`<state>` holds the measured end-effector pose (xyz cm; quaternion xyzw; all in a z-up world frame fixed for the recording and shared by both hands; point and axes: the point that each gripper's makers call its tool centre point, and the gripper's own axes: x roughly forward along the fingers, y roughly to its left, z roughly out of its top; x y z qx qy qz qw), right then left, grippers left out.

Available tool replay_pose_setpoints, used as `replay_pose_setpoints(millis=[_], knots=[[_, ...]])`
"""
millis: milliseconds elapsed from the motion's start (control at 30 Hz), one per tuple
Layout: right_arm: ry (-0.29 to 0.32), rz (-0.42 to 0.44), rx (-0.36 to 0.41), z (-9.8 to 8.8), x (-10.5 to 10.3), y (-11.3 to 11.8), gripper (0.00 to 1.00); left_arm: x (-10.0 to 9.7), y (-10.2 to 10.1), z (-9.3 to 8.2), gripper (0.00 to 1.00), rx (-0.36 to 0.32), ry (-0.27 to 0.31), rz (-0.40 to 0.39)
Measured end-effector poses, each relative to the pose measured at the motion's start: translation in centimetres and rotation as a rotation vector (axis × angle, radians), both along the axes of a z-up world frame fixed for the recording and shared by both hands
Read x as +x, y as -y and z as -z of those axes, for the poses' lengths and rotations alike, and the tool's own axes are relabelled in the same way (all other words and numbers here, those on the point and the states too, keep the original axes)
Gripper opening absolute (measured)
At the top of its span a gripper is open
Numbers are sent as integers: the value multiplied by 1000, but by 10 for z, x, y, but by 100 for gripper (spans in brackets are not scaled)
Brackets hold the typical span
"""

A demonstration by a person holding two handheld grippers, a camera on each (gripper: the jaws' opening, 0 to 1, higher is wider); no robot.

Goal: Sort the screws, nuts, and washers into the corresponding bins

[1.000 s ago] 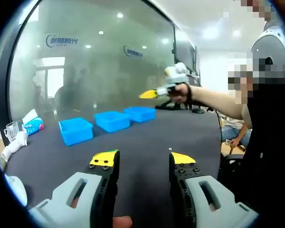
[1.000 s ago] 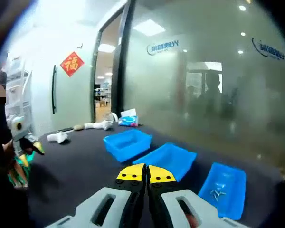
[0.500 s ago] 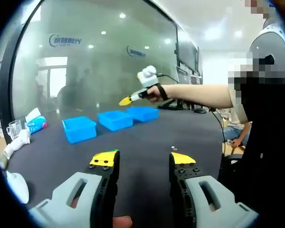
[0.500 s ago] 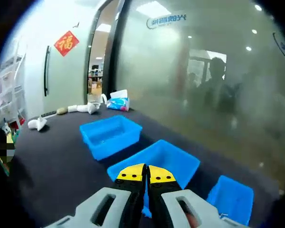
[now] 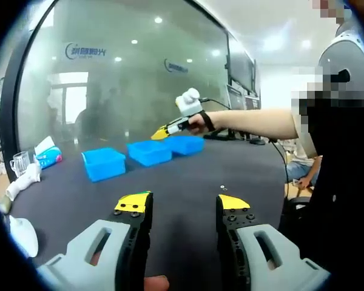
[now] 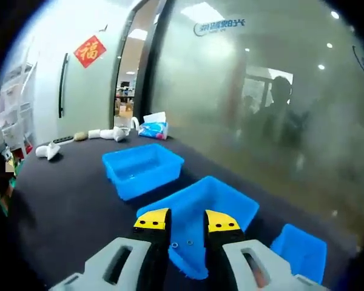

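Observation:
Three blue bins stand in a row on the dark table: left bin (image 5: 103, 164) (image 6: 142, 170), middle bin (image 5: 150, 151) (image 6: 230, 205), right bin (image 5: 185, 144) (image 6: 298, 251). My right gripper (image 6: 188, 221) (image 5: 168, 129) hovers open just over the middle bin, nothing between its jaws. Two small metal pieces (image 6: 182, 244) lie on that bin's floor below the jaws. My left gripper (image 5: 182, 203) is open and empty, low over the table's near side, far from the bins. A small loose part (image 5: 222, 188) lies on the table ahead of its right jaw.
A frosted glass wall runs behind the bins. A tissue pack (image 6: 153, 129) (image 5: 47, 159), white objects (image 6: 48, 150) and a glass cup (image 5: 15, 164) sit at the table's far end. A person's arm (image 5: 255, 121) reaches over the table from the right.
The right gripper's jaws, shut half a second ago, now stand apart over the middle bin, and two small pieces show on its floor. The left gripper stayed still.

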<state>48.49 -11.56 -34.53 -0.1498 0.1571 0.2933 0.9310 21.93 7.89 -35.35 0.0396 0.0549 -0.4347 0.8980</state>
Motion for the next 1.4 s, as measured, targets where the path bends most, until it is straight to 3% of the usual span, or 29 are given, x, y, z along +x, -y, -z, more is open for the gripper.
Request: replay_pose_setpoints(millis=[167,300,700,1000,1200,1400], knots=[[0,-7,1,1,-15,8,18,0,2,-2,40,-1,1,4],[-5,-12,12,6,-41,19,18,0,1,-2,40,0,3,3],[49,-38,113,4,-157,45,19,1,0,-1,40,-6,-5,2],[46,-83,122,14,-234,49,21,0,8,-1,40,1,-9,27],[59,-78,159,21,-259,55,21,-1,7,-2,40,2,-11,30],[69,-59,155,20,-265,65,21,-2,8,-2,40,8,-11,29]])
